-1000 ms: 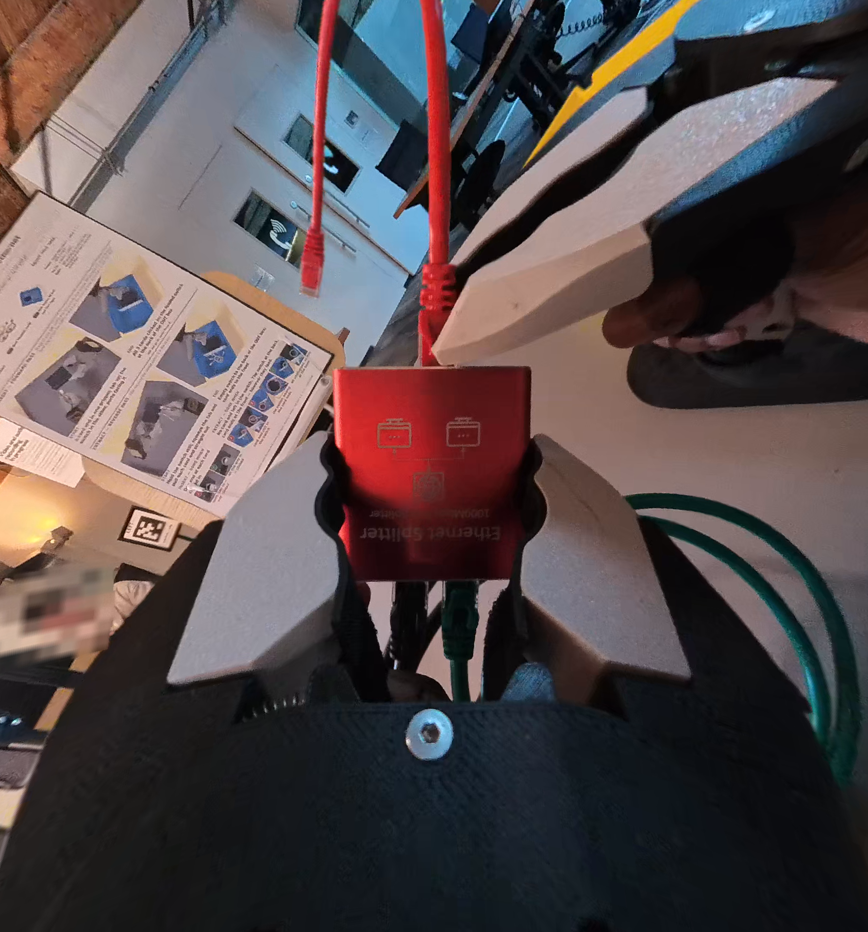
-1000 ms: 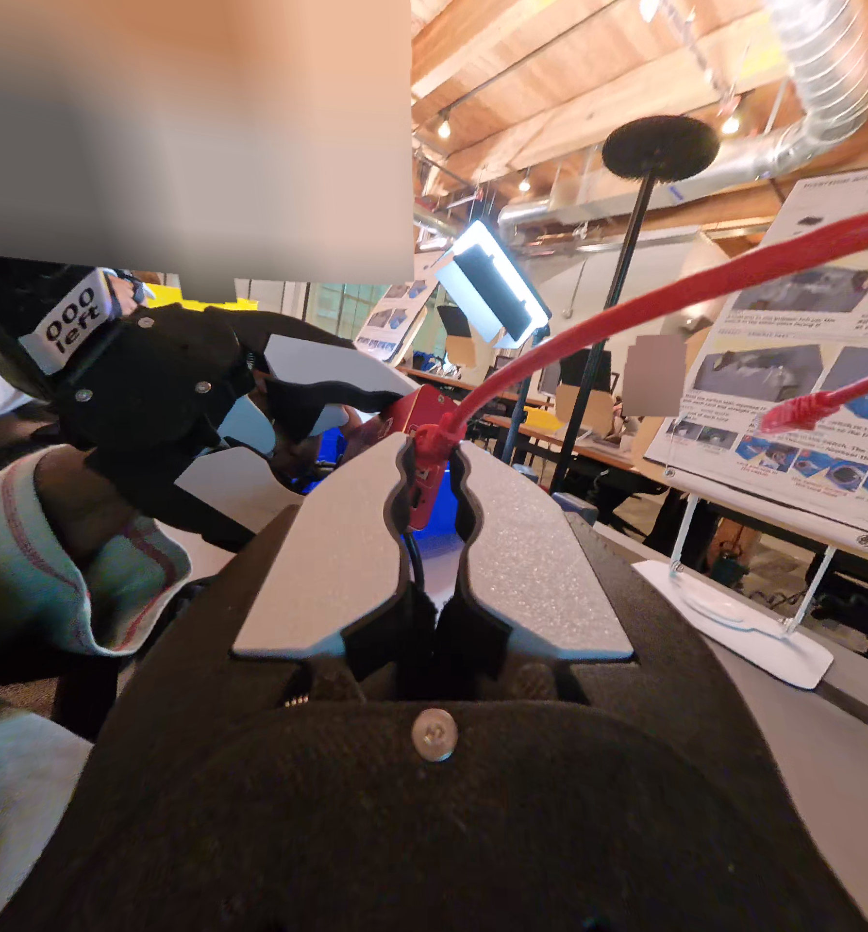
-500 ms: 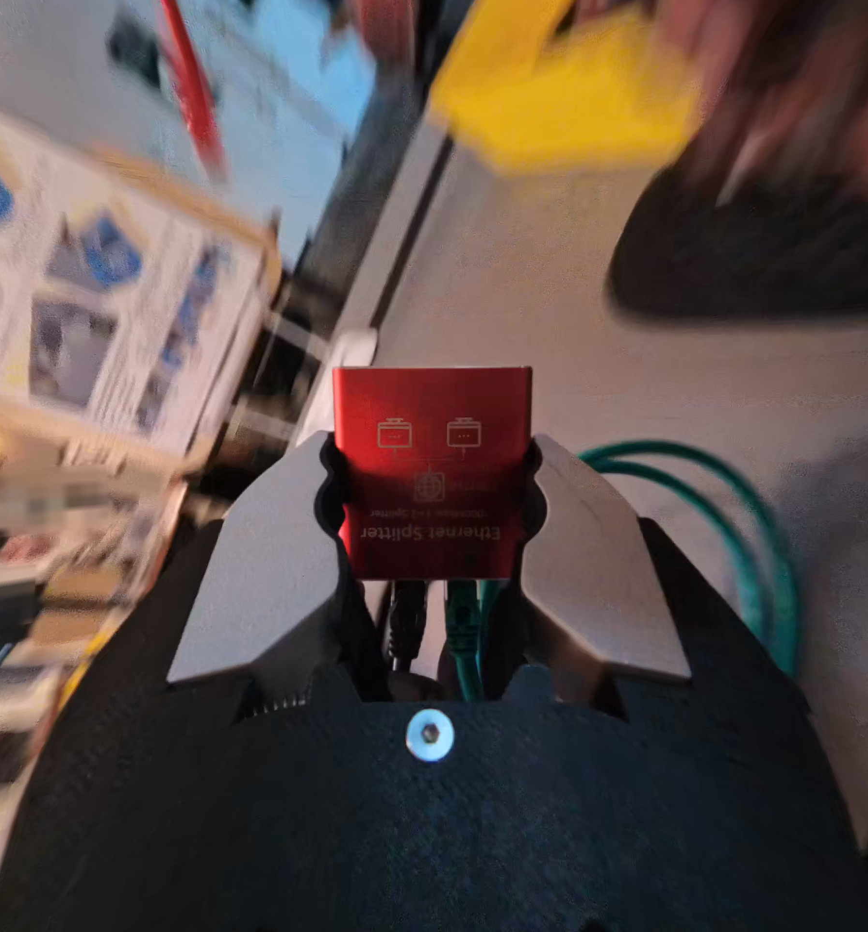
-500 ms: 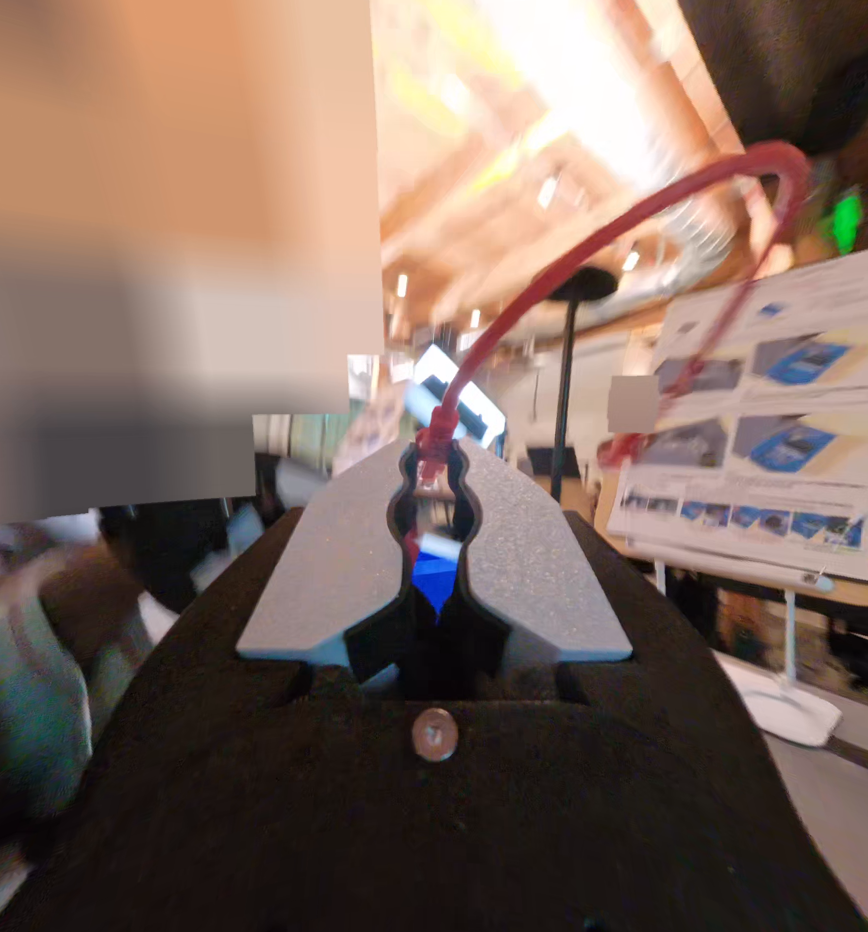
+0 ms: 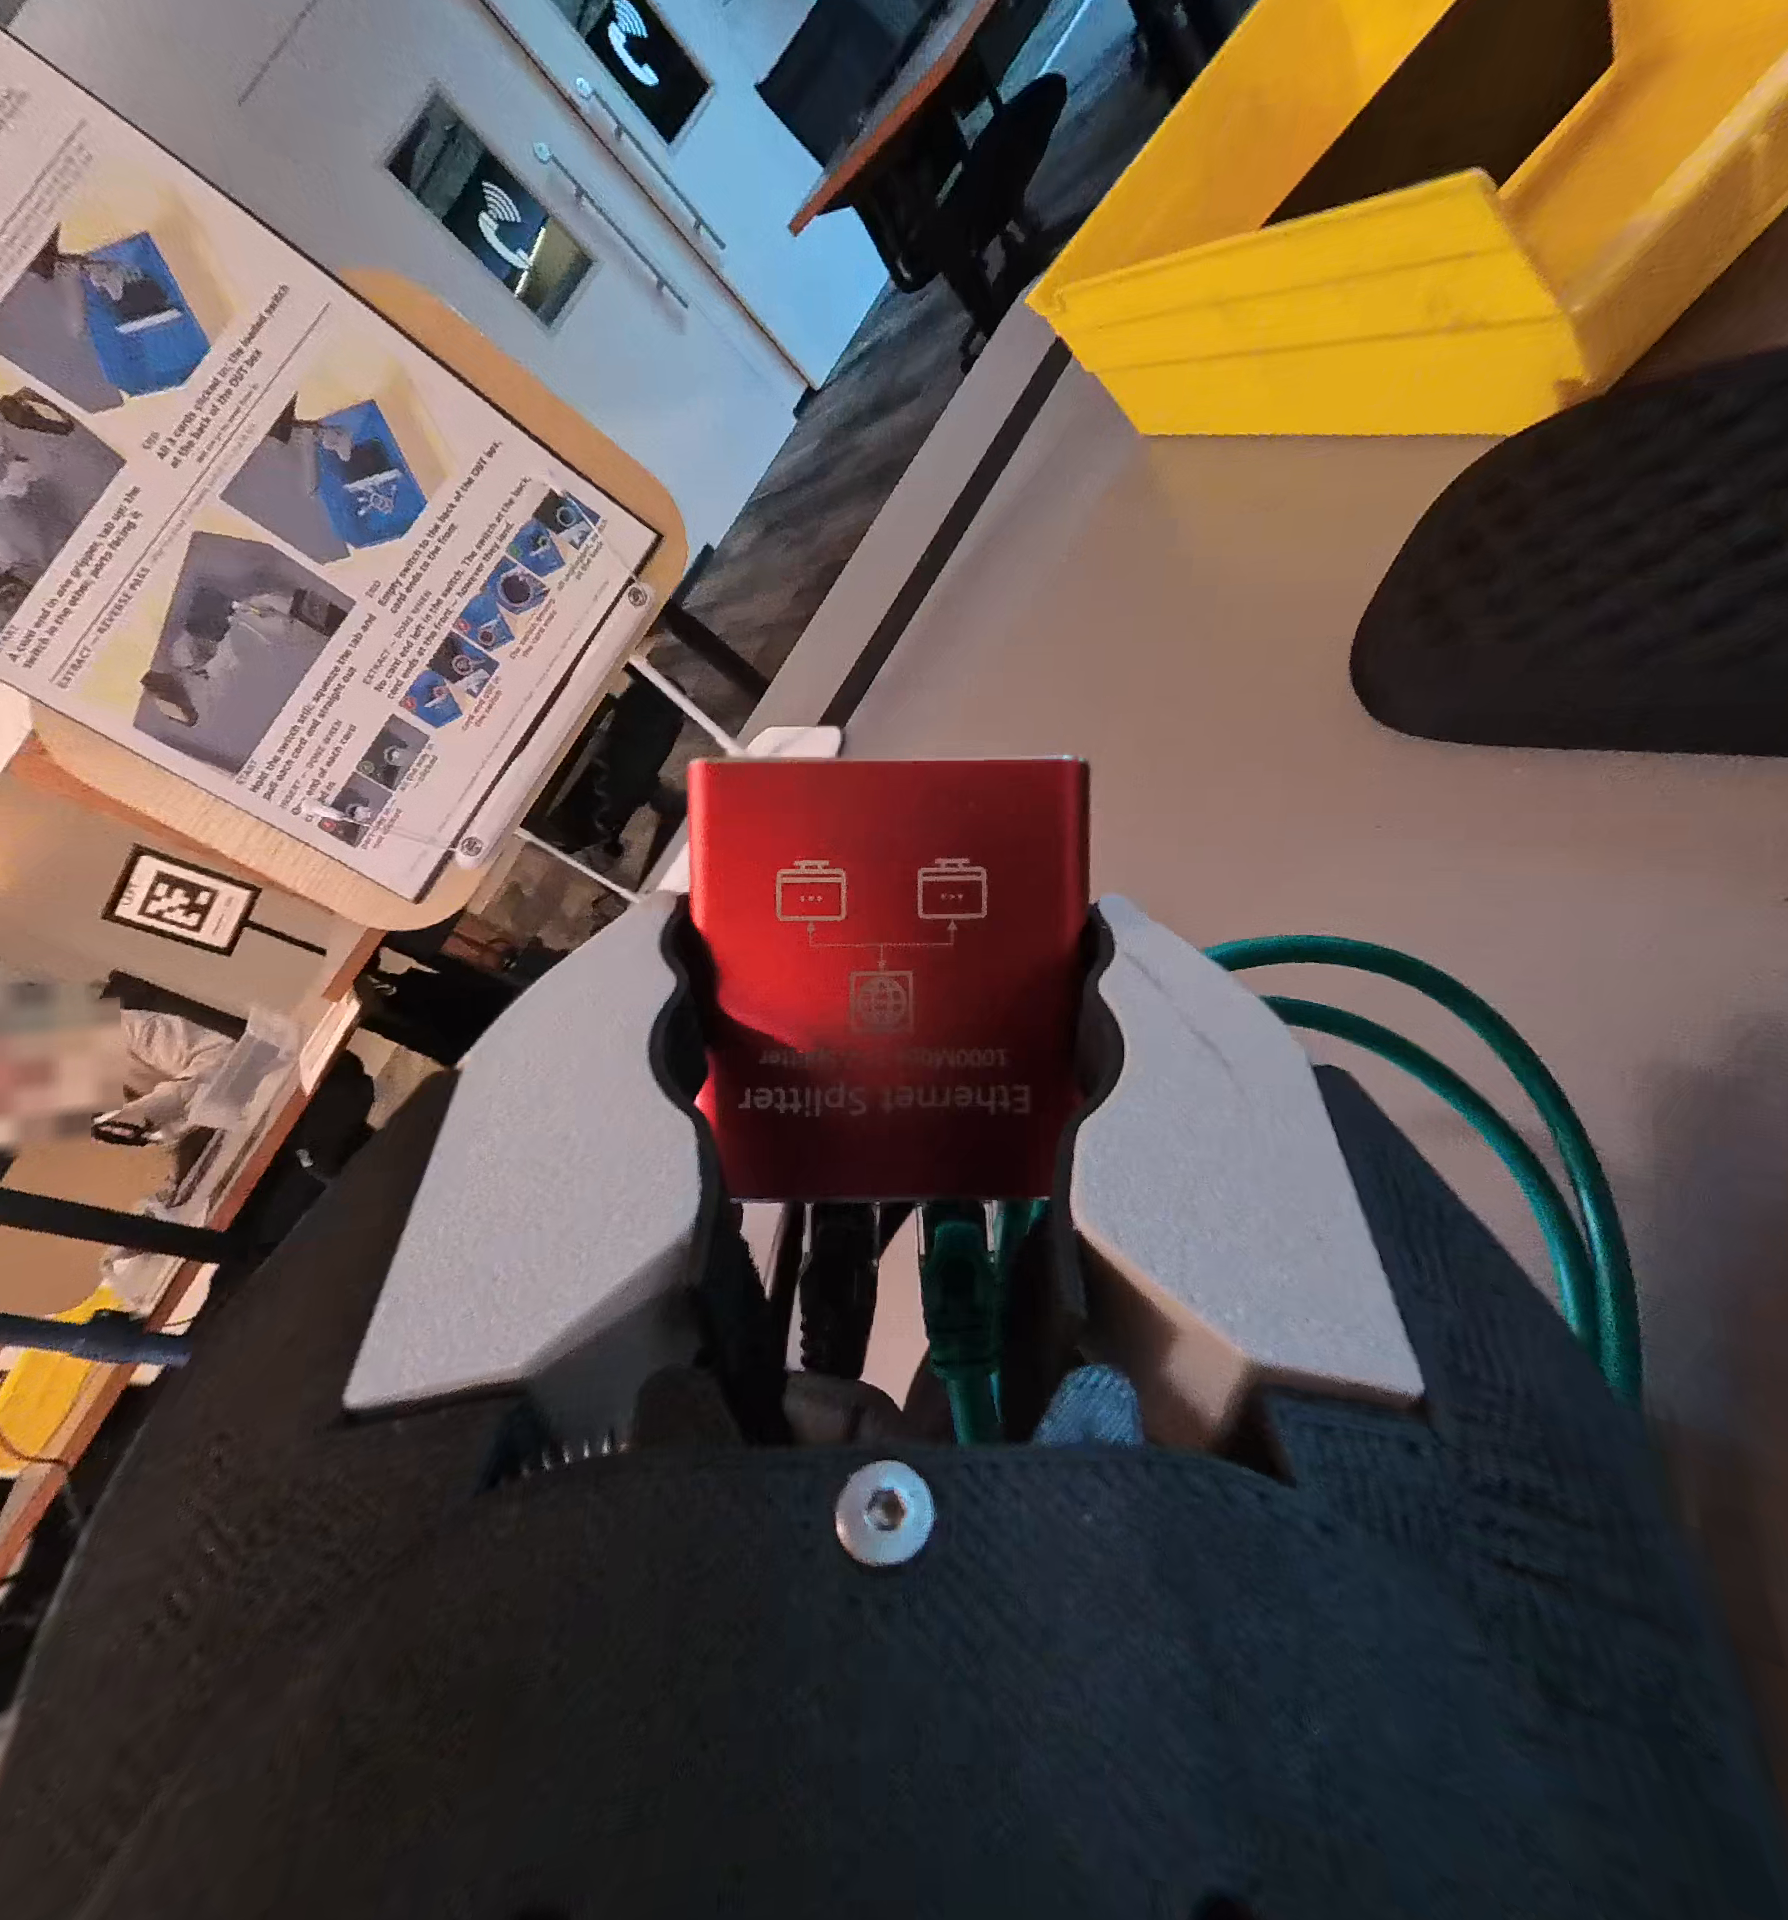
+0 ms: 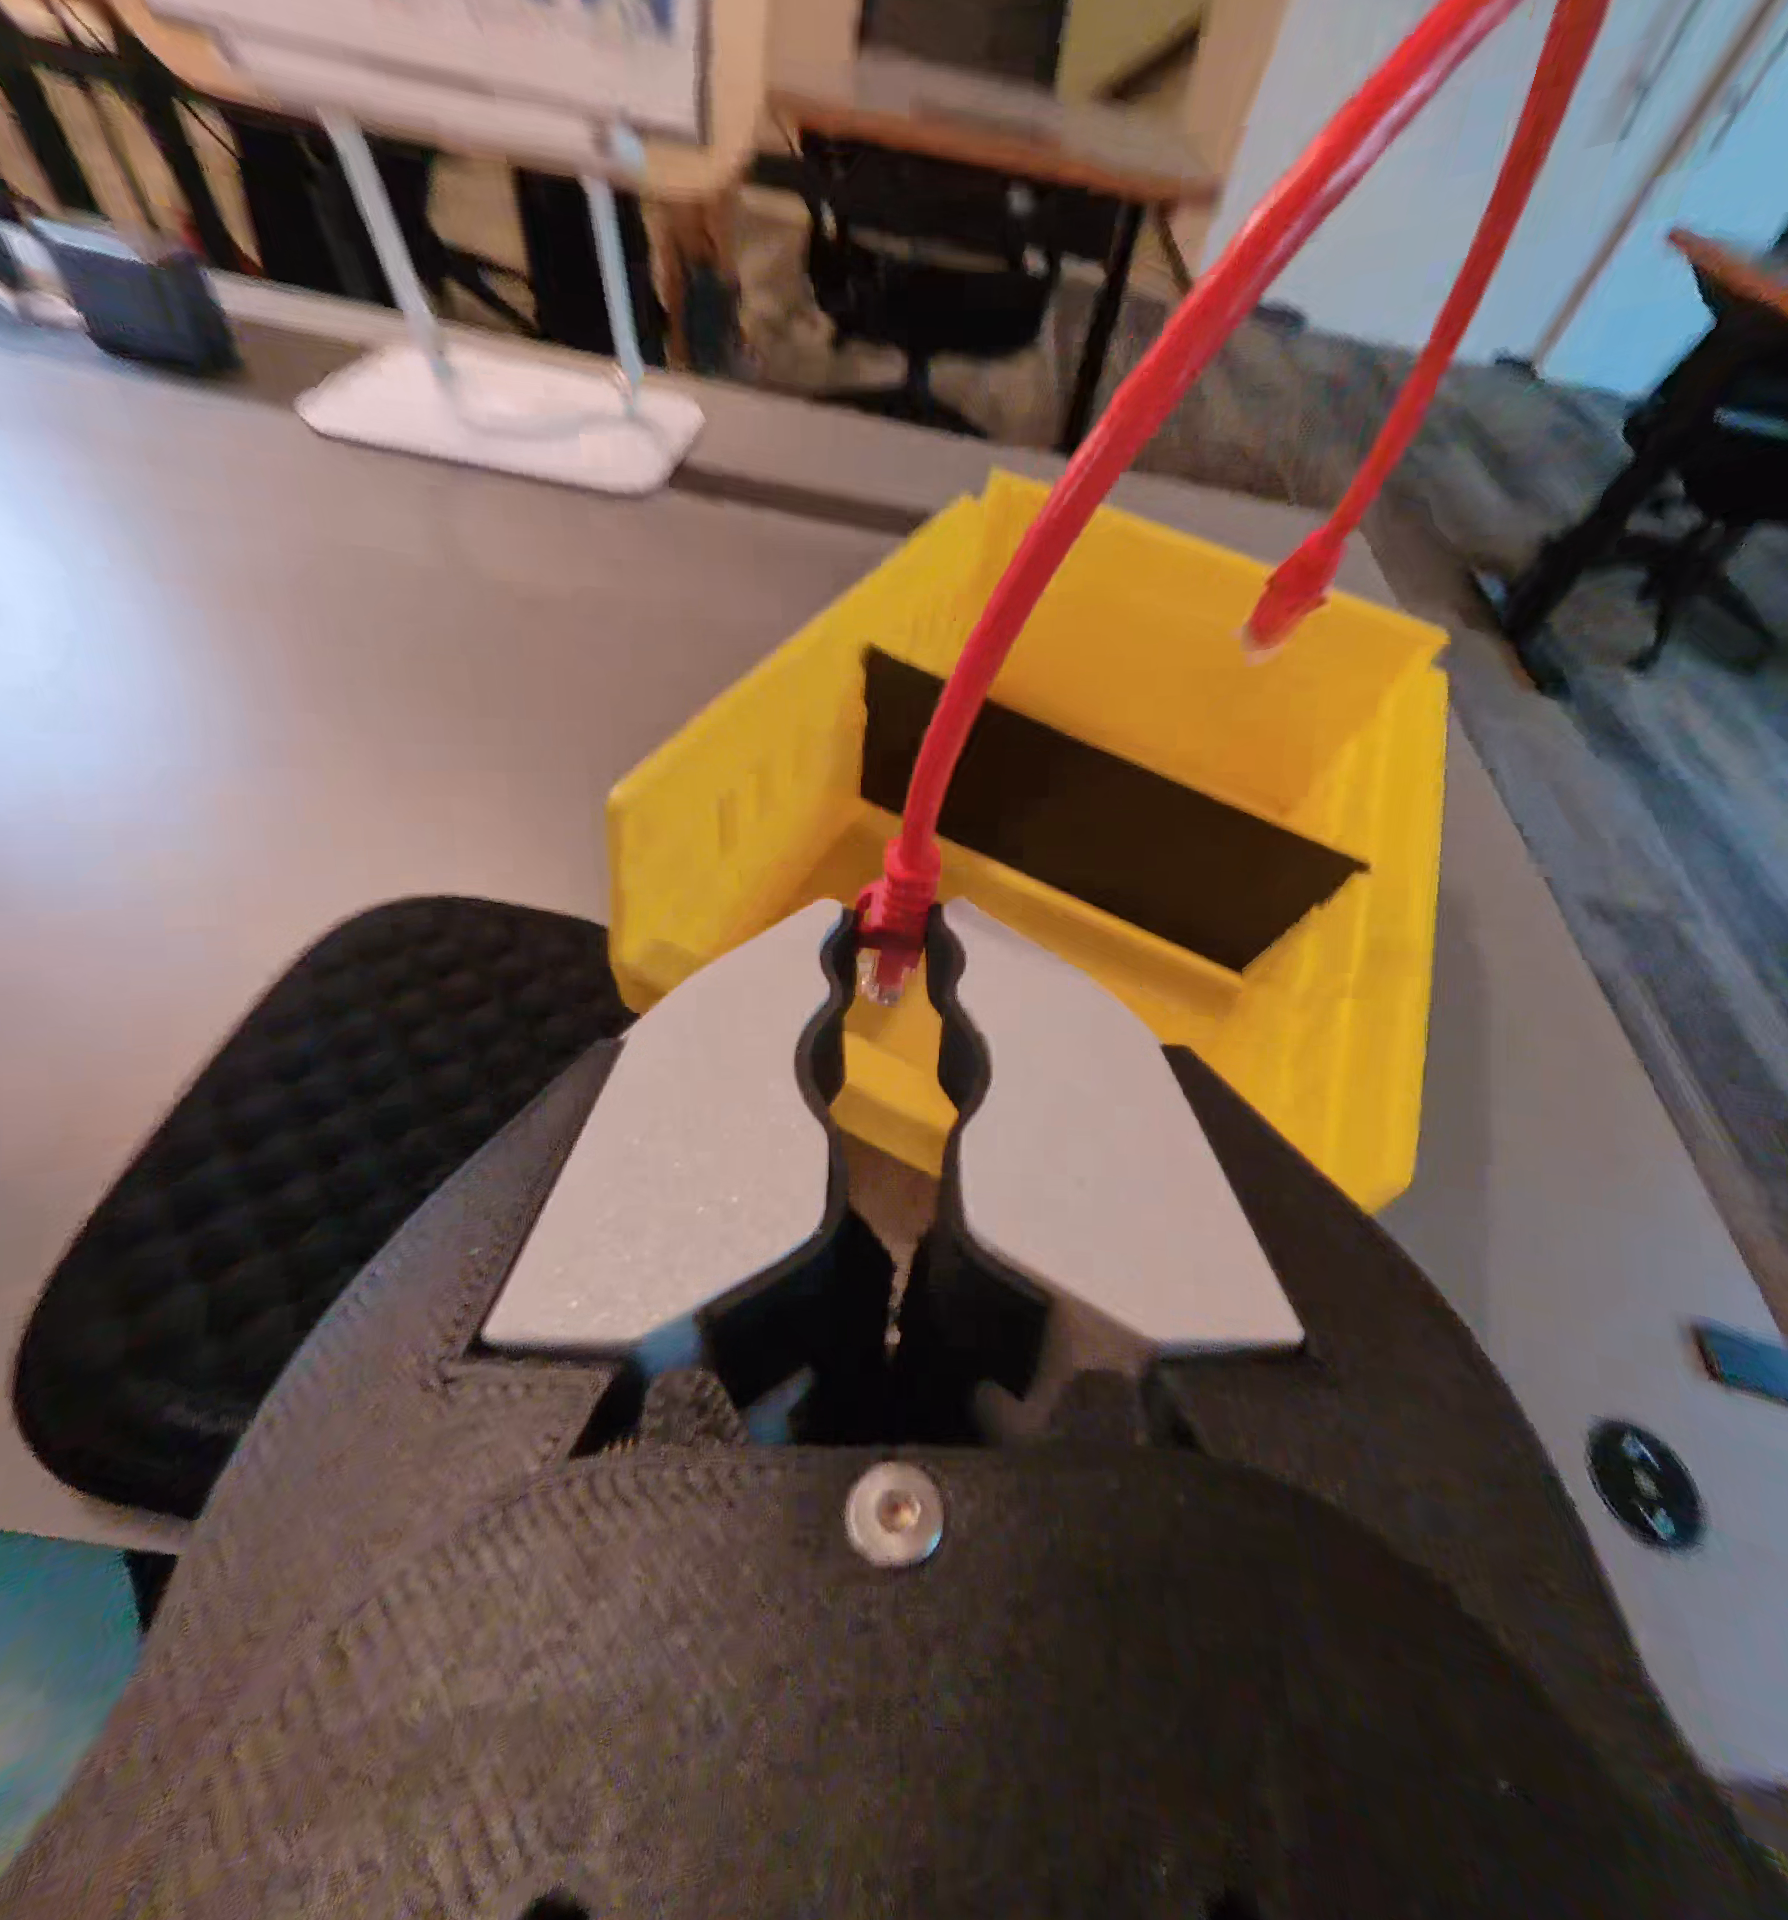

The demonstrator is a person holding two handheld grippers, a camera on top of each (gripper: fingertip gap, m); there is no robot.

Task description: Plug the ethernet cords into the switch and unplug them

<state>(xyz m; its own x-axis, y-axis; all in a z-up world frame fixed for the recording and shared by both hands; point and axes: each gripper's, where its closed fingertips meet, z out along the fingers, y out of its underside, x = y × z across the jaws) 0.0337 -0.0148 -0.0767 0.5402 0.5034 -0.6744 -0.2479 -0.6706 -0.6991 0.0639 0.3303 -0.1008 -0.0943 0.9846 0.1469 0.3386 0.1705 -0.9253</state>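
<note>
**Red splitter in the left fingers, red cord plug in the right**

One red ethernet splitter (image 5: 888, 977), a small flat metal box with pale line icons and lettering on its face, sits clamped by its two side edges in the left gripper (image 5: 885, 940), held above the grey table (image 5: 1233, 644). Two cables are plugged into the splitter's near end: one black cable (image 5: 840, 1299) on the left and one green ethernet cord (image 5: 957, 1309) on the right, whose loops curve out to the right of the splitter. The splitter's far end shows no cable. Left of the splitter stands one instruction board (image 5: 246, 499) on a white stand; beyond and to the right of the splitter lie one black mat (image 5: 1638, 603) and one yellow bin (image 5: 1368, 281).

The right gripper (image 6: 895, 925) pinches the clear-tipped plug of one red ethernet cord (image 6: 1025, 582) at its fingertips, fingers nearly together. The cord arches up and out of frame, and its second plug (image 6: 1290, 597) dangles free over the yellow bin (image 6: 1389, 987), to the right of the held plug. The black mat (image 6: 329, 1122) lies left of the bin.
</note>
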